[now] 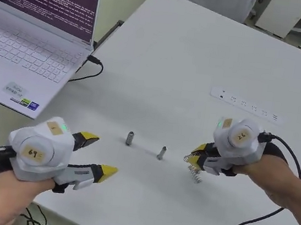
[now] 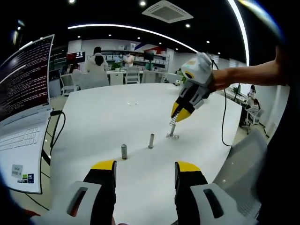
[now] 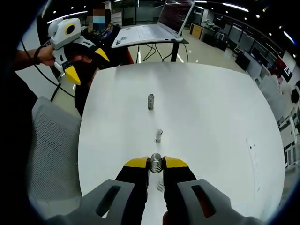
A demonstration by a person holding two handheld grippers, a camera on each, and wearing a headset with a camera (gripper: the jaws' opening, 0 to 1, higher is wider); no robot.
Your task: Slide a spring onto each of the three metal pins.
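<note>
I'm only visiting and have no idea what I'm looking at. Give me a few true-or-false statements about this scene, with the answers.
1. The right claw is pinching a spring. True.
2. The left claw is holding a spring too. False: it is open and holds nothing.
3. The laptop is open with its screen lit. True.
4. The metal pins between the two claws lie flat on the table. False: they stand upright.
5. A power strip lies on the table beyond the right claw. True.
</note>
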